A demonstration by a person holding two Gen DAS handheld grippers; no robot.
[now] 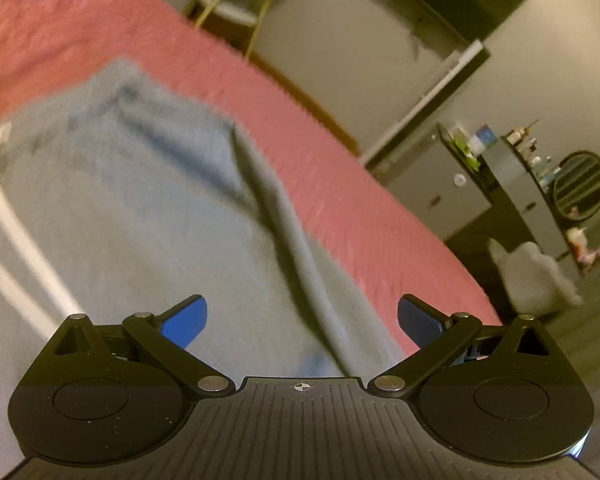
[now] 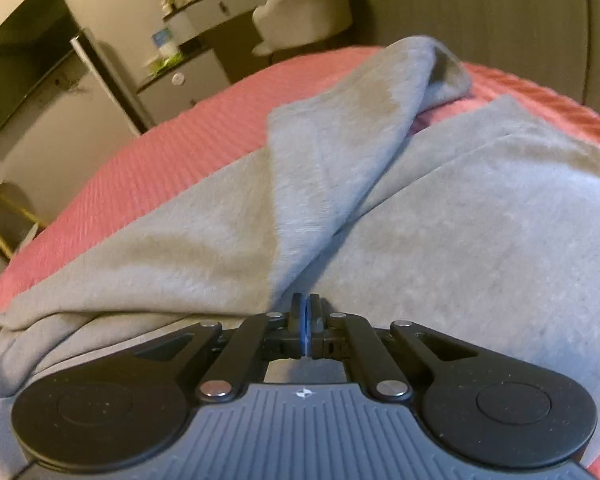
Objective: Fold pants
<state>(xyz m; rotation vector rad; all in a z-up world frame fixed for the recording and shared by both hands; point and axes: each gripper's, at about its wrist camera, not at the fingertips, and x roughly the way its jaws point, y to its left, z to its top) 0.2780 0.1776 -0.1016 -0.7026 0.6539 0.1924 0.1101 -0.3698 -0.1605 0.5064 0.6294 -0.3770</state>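
Grey sweatpants (image 1: 148, 208) lie on a pink bedspread (image 1: 340, 184). In the left wrist view my left gripper (image 1: 302, 320) is open, its blue pads wide apart just above the fabric, with a raised fold of cloth running between them. A white drawstring (image 1: 4, 208) curves at the left. In the right wrist view the pants (image 2: 480, 240) spread over the bedspread (image 2: 172, 148), with one leg folded over and its cuff (image 2: 440, 76) raised at the back. My right gripper (image 2: 307, 312) is shut, pinching a fold of the grey fabric.
The bed's edge runs diagonally in the left wrist view. Beyond it stand a dresser (image 1: 512, 184) with small items, a round mirror (image 1: 580, 186) and a pale chair (image 1: 536, 276). A dark TV (image 2: 24, 60) hangs on the wall in the right wrist view.
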